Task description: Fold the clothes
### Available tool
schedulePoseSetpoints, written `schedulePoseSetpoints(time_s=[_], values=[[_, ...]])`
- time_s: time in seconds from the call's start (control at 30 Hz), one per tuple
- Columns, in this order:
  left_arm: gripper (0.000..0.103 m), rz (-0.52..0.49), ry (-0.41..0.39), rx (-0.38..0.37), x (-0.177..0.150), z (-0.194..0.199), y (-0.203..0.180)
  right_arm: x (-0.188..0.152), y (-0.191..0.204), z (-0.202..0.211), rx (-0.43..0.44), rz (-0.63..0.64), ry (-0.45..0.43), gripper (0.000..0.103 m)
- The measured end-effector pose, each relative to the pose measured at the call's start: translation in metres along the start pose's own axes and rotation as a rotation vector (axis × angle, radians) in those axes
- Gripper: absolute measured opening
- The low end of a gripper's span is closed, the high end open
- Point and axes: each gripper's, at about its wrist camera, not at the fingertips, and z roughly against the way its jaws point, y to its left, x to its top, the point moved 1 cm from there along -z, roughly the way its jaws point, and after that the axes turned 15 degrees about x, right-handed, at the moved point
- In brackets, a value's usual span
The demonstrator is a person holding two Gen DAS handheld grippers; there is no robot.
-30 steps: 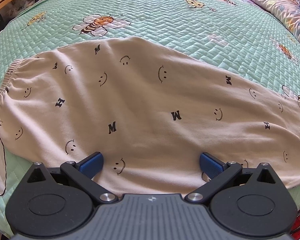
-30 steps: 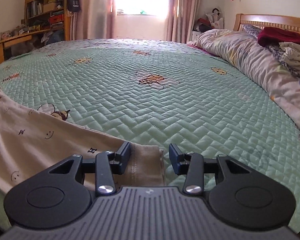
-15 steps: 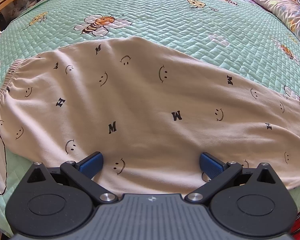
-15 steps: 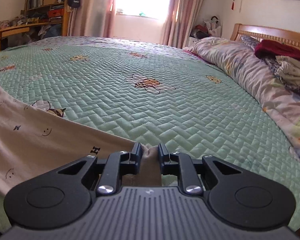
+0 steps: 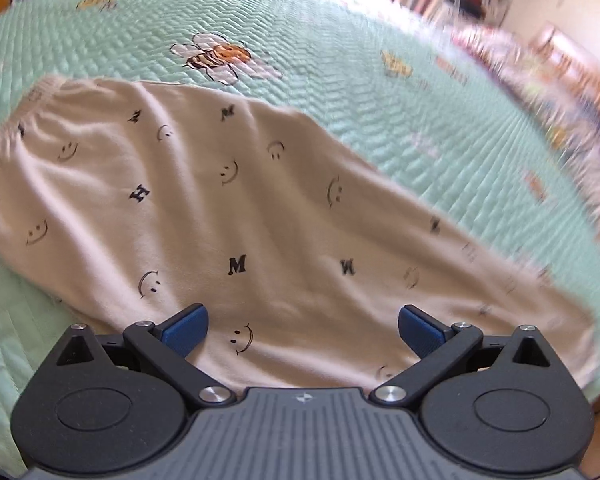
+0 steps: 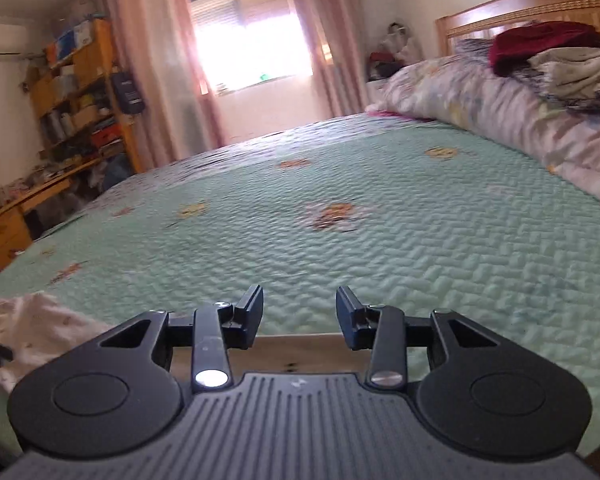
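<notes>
A beige garment (image 5: pixel 260 220) printed with smileys and letters lies spread on the green quilt (image 5: pixel 340 80), its gathered waistband at the far left. My left gripper (image 5: pixel 302 328) hovers over the garment's near edge, open wide, with nothing pinched between its blue pads (image 5: pixel 184 328). In the right wrist view my right gripper (image 6: pixel 300 312) is raised over the quilt (image 6: pixel 380 220); its jaws are opening and nothing sits between the fingertips. A tan strip (image 6: pixel 296 350) shows below them; I cannot tell whether it is the garment's cuff.
A pale bunched cloth (image 6: pixel 32 328) lies at the left. A floral duvet (image 6: pixel 520 120) with piled clothes (image 6: pixel 560 56) runs along the wooden headboard (image 6: pixel 520 12) on the right. Shelves and a desk (image 6: pixel 60 120) stand beyond the bed's left side, curtains and a window behind.
The right gripper closed on the garment's brown cuff, then opened and rose, so the cuff no longer sits between its fingers. The left gripper rolled and shifted; it stays open.
</notes>
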Motion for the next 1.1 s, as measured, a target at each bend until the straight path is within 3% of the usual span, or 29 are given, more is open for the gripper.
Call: schedulePoseSetpoints(time_s=[0.13,0.2,0.27,0.33,0.43,0.5,0.53,0.57,0.6,0.63,0.77,0.93,1.0,1.1], values=[[0.101,0.01,-0.029,-0.097,-0.002,0.013,0.01,-0.008,0.069,-0.046,0.262,0.053,0.153,0.042],[0.101,0.005,-0.03,-0.192,-0.006,0.016,0.009,-0.015,0.102,-0.07,0.358,0.107,0.227,0.037],[0.101,-0.004,0.005,-0.262,-0.013,0.01,0.001,-0.02,0.124,-0.092,0.376,0.159,0.288,0.025],[0.101,-0.041,0.023,-0.284,-0.018,0.003,-0.012,-0.022,0.13,-0.112,0.389,0.133,0.329,0.017],[0.1,-0.108,0.016,-0.25,-0.023,-0.004,-0.027,-0.019,0.125,-0.131,0.425,0.03,0.348,0.013],[0.1,-0.135,0.018,-0.234,-0.025,-0.009,-0.032,-0.02,0.11,-0.144,0.391,-0.028,0.374,0.012],[0.1,-0.145,0.022,-0.229,-0.025,-0.011,-0.033,-0.023,0.098,-0.154,0.323,-0.044,0.393,0.009],[0.1,-0.149,0.021,-0.234,-0.026,-0.011,-0.031,-0.028,0.083,-0.162,0.23,-0.031,0.397,0.0],[0.1,-0.153,0.021,-0.237,-0.026,-0.01,-0.028,-0.029,0.073,-0.163,0.22,-0.039,0.38,0.0],[0.1,-0.161,0.021,-0.237,-0.027,-0.009,-0.028,-0.028,0.065,-0.162,0.247,-0.06,0.359,0.0],[0.1,-0.177,0.019,-0.242,-0.027,-0.009,-0.025,-0.026,0.08,-0.151,0.208,0.049,0.33,0.002],[0.1,-0.137,0.027,-0.25,-0.025,-0.005,-0.013,-0.021,0.09,-0.128,0.284,0.016,0.28,0.004],[0.098,-0.119,0.032,-0.238,-0.023,-0.004,-0.009,-0.028,0.074,-0.141,0.135,0.032,0.337,0.0],[0.098,-0.063,0.029,-0.272,-0.019,0.003,0.001,-0.025,0.062,-0.128,0.04,-0.008,0.257,0.0]])
